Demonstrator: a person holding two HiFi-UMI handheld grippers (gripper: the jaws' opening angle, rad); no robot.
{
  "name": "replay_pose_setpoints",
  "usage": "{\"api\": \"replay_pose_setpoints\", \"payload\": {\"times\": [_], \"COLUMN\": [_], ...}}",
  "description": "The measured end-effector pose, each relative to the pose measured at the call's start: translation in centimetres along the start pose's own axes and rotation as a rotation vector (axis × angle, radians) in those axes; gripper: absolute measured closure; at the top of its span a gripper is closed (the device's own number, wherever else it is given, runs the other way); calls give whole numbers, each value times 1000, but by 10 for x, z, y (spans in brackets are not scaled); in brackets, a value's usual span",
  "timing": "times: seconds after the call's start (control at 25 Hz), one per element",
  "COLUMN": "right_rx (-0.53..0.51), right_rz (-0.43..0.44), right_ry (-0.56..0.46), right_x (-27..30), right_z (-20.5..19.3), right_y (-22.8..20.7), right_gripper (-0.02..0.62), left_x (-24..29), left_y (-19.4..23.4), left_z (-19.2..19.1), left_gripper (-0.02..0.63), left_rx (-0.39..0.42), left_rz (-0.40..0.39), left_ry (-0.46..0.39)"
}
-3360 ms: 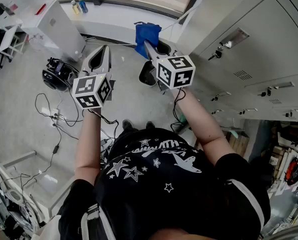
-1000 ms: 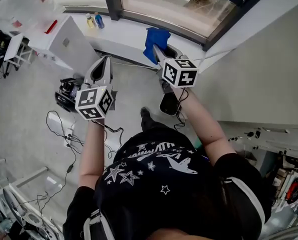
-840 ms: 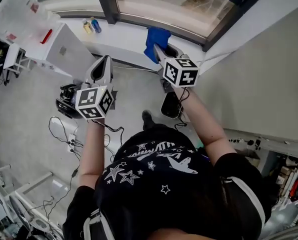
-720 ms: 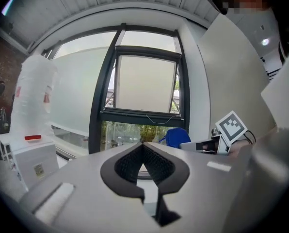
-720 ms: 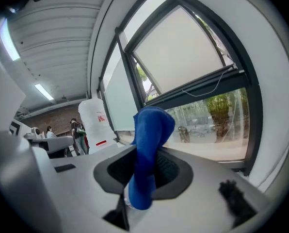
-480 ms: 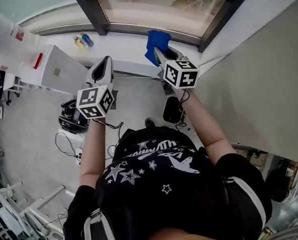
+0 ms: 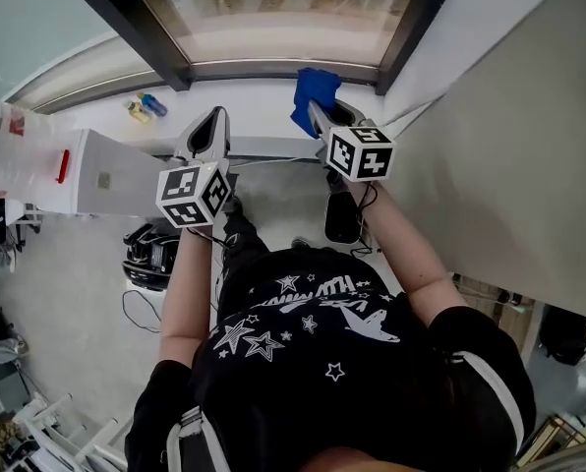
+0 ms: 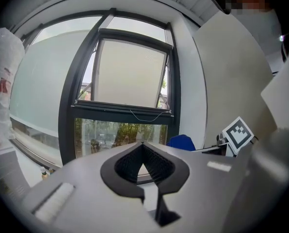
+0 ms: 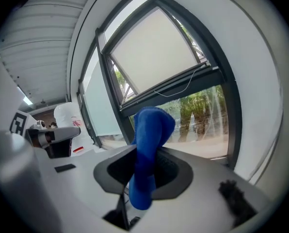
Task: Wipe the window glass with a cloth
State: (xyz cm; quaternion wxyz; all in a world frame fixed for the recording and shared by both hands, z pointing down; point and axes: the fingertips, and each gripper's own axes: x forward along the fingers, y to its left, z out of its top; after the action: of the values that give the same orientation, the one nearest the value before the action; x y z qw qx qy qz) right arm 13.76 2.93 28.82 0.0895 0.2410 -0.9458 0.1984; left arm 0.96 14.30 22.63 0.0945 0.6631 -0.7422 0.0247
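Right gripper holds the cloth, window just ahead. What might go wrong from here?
The blue cloth is pinched as a narrow fold in the right gripper; pressed on the window glass, it may fold aside and let the hard jaw tips scrape it.
A thin cord hangs under the upper sash; an upward stroke might snag it.
Small bottles stand on the sill to the left; a wide sweep might knock them.

The left forearm [image 7: 180,283] and right forearm [image 7: 399,249] reach forward, side by side and apart. The left gripper [image 7: 215,118] points ahead, its jaws meeting at the tips with nothing between them. The right gripper [image 7: 317,116] has its jaws clamped on a blue cloth [image 9: 151,130].
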Motion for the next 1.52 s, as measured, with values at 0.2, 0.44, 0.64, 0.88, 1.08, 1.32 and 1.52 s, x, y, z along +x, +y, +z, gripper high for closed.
{"api": "replay_pose_setpoints", "payload": {"times": [0.2,0.44,0.64,0.88,1.08,1.32,1.52], "right_rx": [12,13,0,-39,-88,-125,-167], "right_rz": [-70,-114,-134,-132,-109,-118,-117], "right_ry": [-21,5,15,41,71,78,93], "right_x": [19,64,115,182,239,306,365], "right_z": [7,5,12,20,25,33,38], "right_y": [-13,1,18,54,87,111,120], "right_gripper": [509,509,509,509,509,509,509], "left_x": [26,49,70,92,111,138,170], "left_y": [17,70,130,200,246,302,342], "left_z": [1,-5,-2,2,5,2,-3], "left_gripper": [598,597,597,597,598,597,597], "left_rx": [-2,-27,-41,-68,-70,-91,-89], "left_rz": [-58,-94,-101,-108,-134,-156,-160], "left_ry": [-3,25,36,38,42,56,69]}}
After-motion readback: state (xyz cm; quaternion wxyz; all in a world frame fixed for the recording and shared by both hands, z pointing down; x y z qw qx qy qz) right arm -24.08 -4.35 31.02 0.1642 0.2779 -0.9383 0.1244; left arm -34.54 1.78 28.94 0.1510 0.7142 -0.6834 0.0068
